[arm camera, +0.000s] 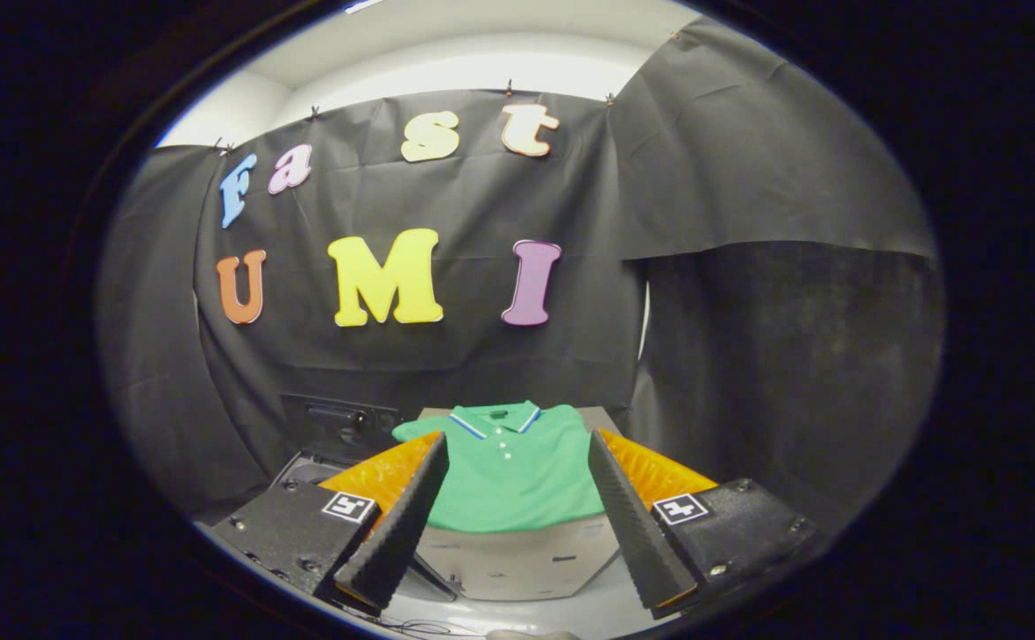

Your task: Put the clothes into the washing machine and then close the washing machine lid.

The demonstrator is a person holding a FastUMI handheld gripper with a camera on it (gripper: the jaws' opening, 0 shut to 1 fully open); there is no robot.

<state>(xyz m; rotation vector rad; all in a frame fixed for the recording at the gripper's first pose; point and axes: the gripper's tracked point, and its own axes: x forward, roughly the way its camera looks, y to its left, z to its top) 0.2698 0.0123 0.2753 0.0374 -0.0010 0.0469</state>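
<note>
A green polo shirt with a blue-and-white edged collar lies spread flat on top of a pale box, just ahead of my fingers. My gripper is open, its two fingers standing wide apart on either side of the shirt's lower half and hovering above it without touching. To the left of the box, behind my left finger, a dark machine with a control panel shows; its lid and opening are mostly hidden by the finger.
Black cloth walls close the booth behind and to the right. The pale box stands on a light floor, where a thin cable runs near its front.
</note>
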